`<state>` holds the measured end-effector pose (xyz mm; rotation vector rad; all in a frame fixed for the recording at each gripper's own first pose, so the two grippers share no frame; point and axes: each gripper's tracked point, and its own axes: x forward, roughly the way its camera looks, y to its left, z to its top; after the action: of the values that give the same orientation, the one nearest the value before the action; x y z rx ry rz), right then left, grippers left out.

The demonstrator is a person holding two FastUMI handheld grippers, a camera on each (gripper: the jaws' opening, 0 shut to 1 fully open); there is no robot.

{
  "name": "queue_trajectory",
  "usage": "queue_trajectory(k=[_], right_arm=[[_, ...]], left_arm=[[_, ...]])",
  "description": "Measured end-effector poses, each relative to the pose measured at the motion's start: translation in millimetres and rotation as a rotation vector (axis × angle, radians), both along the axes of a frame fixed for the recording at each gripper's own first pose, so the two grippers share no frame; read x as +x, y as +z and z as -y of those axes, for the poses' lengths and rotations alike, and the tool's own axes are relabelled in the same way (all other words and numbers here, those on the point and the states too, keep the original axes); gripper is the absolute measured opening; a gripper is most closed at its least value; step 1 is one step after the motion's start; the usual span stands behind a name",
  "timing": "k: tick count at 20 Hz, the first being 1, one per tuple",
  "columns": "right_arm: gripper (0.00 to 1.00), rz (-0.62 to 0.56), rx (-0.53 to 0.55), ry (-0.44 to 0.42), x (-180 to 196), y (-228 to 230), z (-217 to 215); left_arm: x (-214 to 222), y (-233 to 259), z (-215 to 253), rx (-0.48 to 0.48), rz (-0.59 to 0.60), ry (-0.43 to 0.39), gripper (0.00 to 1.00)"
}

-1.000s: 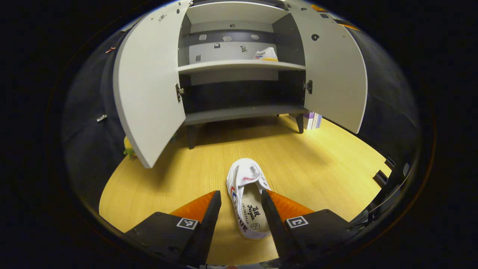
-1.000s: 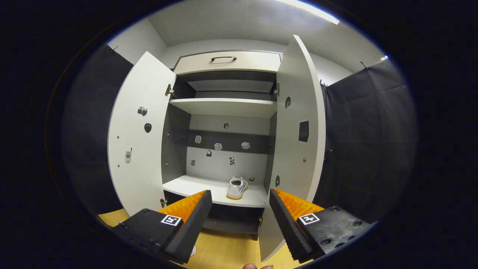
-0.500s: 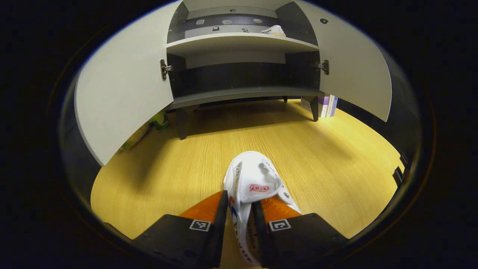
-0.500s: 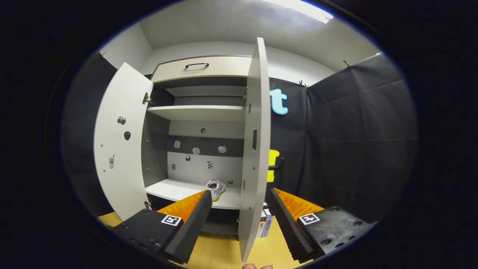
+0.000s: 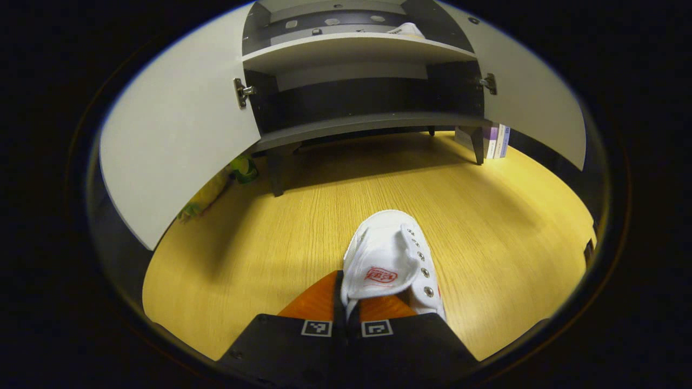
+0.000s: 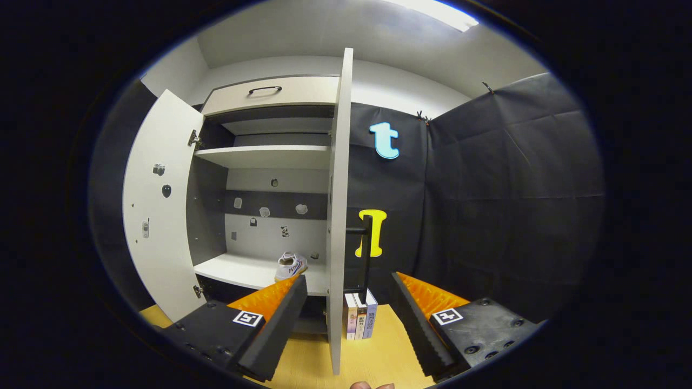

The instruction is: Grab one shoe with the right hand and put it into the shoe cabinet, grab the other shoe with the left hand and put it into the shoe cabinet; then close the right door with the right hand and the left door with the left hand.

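Fingers of the left gripper [image 5: 346,319] pinch together on the rear of a white canvas shoe [image 5: 390,263], seen in the left gripper view, with almost no gap between them; the shoe's tongue and eyelets stand up just ahead of the fingertips while its toe points away toward the shoe cabinet [image 5: 357,51]. Below the shoe lies the wooden floor [image 5: 281,227]; whether the sole touches it cannot be told. Both cabinet doors stand open: the left door [image 5: 178,135] swings wide on one side, the right door [image 5: 540,108] on the other. A second white shoe [image 5: 408,29] sits on the pale middle shelf, toward its right end, well apart from the held one. Some books [image 5: 497,141] stand upright on the floor beside the cabinet's right leg, and a yellow-green toy [image 5: 216,183] lies on the floor behind the left door.

In the right gripper view, the right gripper [image 6: 348,313] hangs wide open and holds nothing, its two fingers spread to either side of the right door's [image 6: 338,216] edge, which shows edge-on between them, farther off. The door's dark bar handle [image 6: 366,254] sits on its outer face. The shelved shoe [image 6: 289,266] rests inside, left of that door, and the books [image 6: 360,322] stand at the door's foot.
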<state>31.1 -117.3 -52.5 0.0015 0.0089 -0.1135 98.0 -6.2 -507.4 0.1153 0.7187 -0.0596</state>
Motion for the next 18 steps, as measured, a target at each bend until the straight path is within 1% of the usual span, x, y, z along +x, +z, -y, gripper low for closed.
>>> queue_trajectory(k=[2, 3, 6, 7, 9, 12, 14, 17, 18], right_arm=[[0.98, 0.001, 0.012, 0.016, -2, 2, -2], [0.98, 0.002, 0.020, 0.025, -1, 3, -5], [0.98, 0.006, 0.032, 0.044, -2, 3, -3], [0.98, 0.008, 0.038, 0.048, -3, 4, -1], [0.98, 0.008, 0.051, 0.056, -4, 5, 5], [0.98, 0.013, 0.064, 0.069, -6, 6, 15], [0.98, 0.014, 0.070, 0.075, -5, 4, 23], [0.98, -0.002, 0.089, 0.077, -7, -2, 40], [0.98, -0.009, 0.097, 0.075, -2, -3, 45]], left_arm=[[2, 13, -2, -0.039, -0.020, 0.045, 0.05], [3, 24, -2, -0.048, 0.000, 0.059, 0.05], [1, 61, -1, -0.061, 0.030, 0.069, 0.05], [1, 75, -1, -0.076, 0.034, 0.086, 0.05], [2, 105, 1, -0.110, 0.052, 0.130, 0.05], [8, 156, 5, -0.095, 0.092, 0.156, 0.05], [15, 190, 11, -0.107, 0.125, 0.183, 0.05], [36, 244, 23, -0.146, 0.177, 0.192, 0.05], [45, 262, 26, -0.152, 0.195, 0.194, 0.05]])
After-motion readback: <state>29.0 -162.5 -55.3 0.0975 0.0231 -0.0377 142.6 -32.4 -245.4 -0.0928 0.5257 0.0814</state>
